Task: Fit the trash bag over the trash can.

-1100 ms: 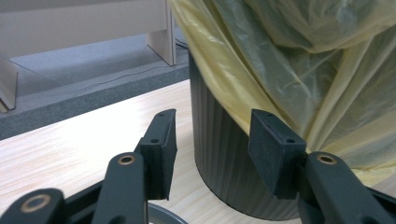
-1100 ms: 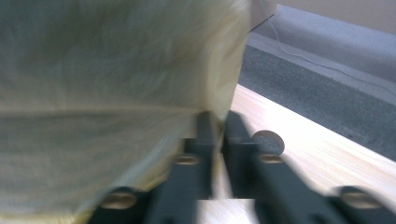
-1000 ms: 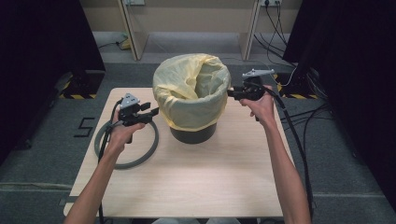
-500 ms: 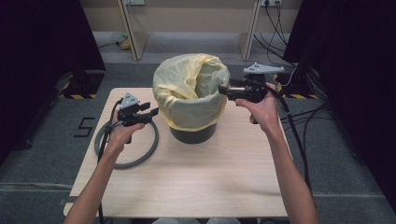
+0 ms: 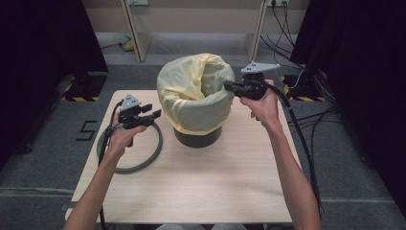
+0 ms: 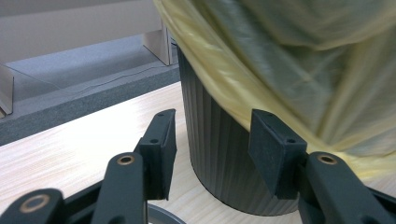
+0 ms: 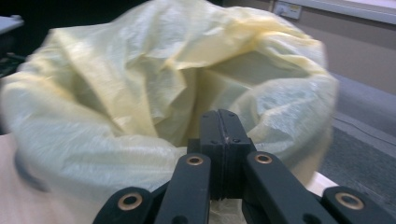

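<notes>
- Right gripper (image 7: 223,122): jaws pressed flat together, having just closed; the right gripper view shows no bag film caught between the pads, only the seam where they meet
- Same gripper in the high view (image 5: 231,86): held level at the rim of the bag on its right side, tips reaching just over the opening; whether the tips touch the plastic cannot be told from there
- Left gripper (image 6: 212,140): jaws spread about halfway, nothing between the pads; the left gripper view looks through the gap at the ribbed dark wall of the bin (image 6: 219,158)
- Same gripper in the high view (image 5: 149,114): low over the table, just left of the bin, not touching it
- Yellow bag (image 5: 194,91): lines the bin, its edge folded down over the outside wall; the right gripper view shows the crumpled inside of the opening (image 7: 154,79), the left gripper view shows the hanging hem from below
- Bin (image 5: 197,137): upright, toward the back middle of the table
- Grey ring (image 5: 148,158): flat on the table (image 5: 215,187) beneath the left hand, beside the bin; a sliver shows at the bottom edge of the left gripper view
</notes>
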Demonstrator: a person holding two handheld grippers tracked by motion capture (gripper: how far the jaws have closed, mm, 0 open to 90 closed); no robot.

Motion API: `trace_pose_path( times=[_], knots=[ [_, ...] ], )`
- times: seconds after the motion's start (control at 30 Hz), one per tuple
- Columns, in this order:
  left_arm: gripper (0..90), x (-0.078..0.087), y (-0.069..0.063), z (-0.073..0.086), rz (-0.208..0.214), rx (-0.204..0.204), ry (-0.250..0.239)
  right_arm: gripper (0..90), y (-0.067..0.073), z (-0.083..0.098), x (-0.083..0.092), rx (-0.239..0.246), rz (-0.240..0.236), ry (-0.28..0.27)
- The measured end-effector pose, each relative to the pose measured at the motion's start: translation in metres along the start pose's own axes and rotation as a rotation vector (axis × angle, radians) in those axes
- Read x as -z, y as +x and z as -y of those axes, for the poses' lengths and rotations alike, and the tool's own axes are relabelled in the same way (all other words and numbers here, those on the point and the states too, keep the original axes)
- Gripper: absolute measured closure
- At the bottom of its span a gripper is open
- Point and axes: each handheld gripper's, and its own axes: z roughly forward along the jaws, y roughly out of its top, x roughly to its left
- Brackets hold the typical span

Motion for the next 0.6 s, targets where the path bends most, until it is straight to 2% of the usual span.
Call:
trace_pose_path(
  times=[0.23, 0.3, 0.43, 0.5, 0.6],
  knots=[
    [47.6, 0.004, 0.004, -0.005, -0.009, 0.015, -0.007, 90.0, -0.035, -0.011, -0.013, -0.041, 0.042, -0.001],
    [46.8, 0.005, 0.005, -0.007, -0.011, 0.02, -0.012, 88.9, -0.043, -0.013, -0.016, -0.057, 0.037, -0.003],
    [45.7, 0.007, 0.009, -0.014, 0.015, 0.057, -0.03, 82.9, -0.046, -0.014, -0.018, -0.063, 0.043, -0.004],
    [45.6, 0.007, 0.01, -0.016, 0.021, 0.062, -0.033, 81.3, -0.044, -0.014, -0.017, -0.058, 0.048, -0.002],
    [43.5, 0.005, 0.009, -0.024, 0.077, 0.082, -0.039, 80.1, -0.043, -0.014, -0.017, -0.056, 0.049, 0.001]
  ],
)
